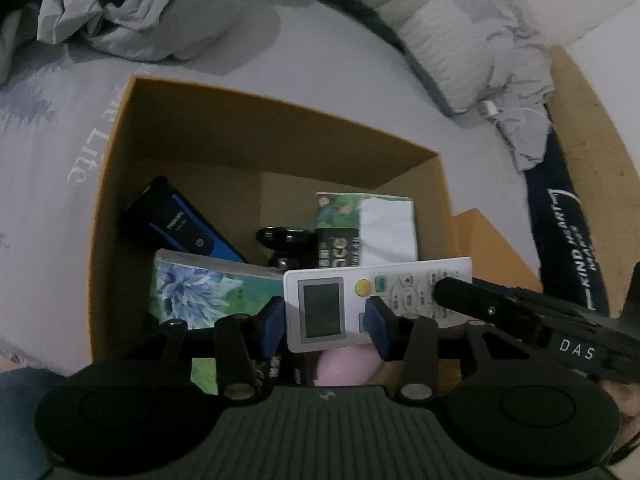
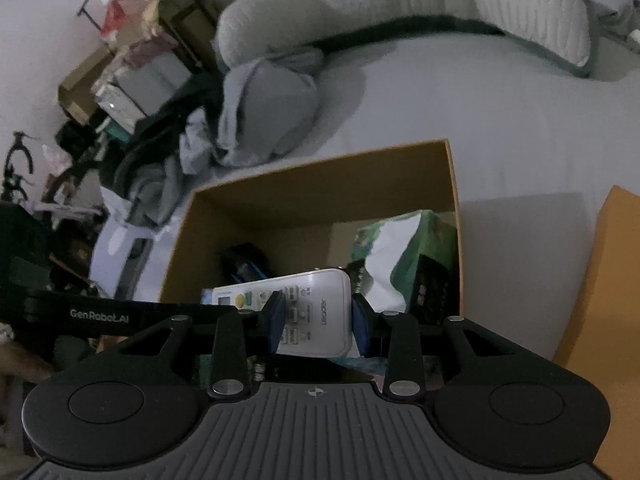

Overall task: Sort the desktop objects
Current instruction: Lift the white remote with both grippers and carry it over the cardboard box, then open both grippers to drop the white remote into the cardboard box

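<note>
A white air-conditioner remote hangs over an open cardboard box on a bed. My left gripper is shut on its display end. My right gripper is shut on its other end, and its black finger shows in the left wrist view. The remote also shows in the right wrist view, above the box. Inside the box lie a black and blue Philips case, a floral tissue pack, a green and white packet and a black round item.
The box sits on a pale grey bedsheet. Crumpled grey bedding lies behind it and pillows at the back right. An orange box flap stands to the right. Clutter and shelves fill the far left.
</note>
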A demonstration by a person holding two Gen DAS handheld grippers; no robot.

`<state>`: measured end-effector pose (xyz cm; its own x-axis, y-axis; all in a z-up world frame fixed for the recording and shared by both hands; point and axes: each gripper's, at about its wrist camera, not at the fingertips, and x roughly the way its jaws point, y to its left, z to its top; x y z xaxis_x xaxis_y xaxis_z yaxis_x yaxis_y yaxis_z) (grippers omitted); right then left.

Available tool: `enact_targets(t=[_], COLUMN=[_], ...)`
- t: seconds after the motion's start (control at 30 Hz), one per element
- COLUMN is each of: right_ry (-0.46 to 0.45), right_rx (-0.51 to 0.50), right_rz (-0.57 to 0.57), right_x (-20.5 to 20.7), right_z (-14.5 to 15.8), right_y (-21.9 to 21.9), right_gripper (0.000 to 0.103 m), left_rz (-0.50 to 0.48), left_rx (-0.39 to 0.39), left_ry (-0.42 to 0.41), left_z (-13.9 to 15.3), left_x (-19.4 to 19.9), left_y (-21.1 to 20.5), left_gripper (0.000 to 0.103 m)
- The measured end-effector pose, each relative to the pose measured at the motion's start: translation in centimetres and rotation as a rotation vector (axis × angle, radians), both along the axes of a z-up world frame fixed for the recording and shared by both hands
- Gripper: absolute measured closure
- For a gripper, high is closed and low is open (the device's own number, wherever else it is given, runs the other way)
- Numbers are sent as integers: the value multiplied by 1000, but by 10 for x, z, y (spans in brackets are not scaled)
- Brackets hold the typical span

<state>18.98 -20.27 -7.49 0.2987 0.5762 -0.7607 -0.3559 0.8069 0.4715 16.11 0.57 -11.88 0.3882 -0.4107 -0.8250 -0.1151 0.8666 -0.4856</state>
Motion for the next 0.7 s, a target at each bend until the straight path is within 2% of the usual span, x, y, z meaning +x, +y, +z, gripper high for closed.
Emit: enact_targets(t=[0.17, 0.33, 0.43, 0.5, 0.6, 0.7], right_ry=[22, 20, 7, -15, -39, -71], right_rx=[-42, -166, -178, -181, -157, -109], right_rz=[-21, -13, -17, -18, -34, -59], right_x=[11, 15, 10, 6, 1, -8], right_z=[-16, -32, -31, -24, -9, 11], right_y=[3, 10, 12, 13, 6, -6], right_gripper=[62, 59, 41, 25, 14, 10], left_rz=[-2, -15, 5, 12, 11, 26], left_rx=[7, 44, 50, 55, 83, 77], left_ry=[29, -25, -45, -60, -108, -168], left_z=[-17, -16, -11, -6, 8, 28], left_x=[4, 0, -4, -9, -18, -30], left_y=[-4, -8, -3, 3, 11, 20], left_gripper=[52, 49, 40, 36, 29, 22])
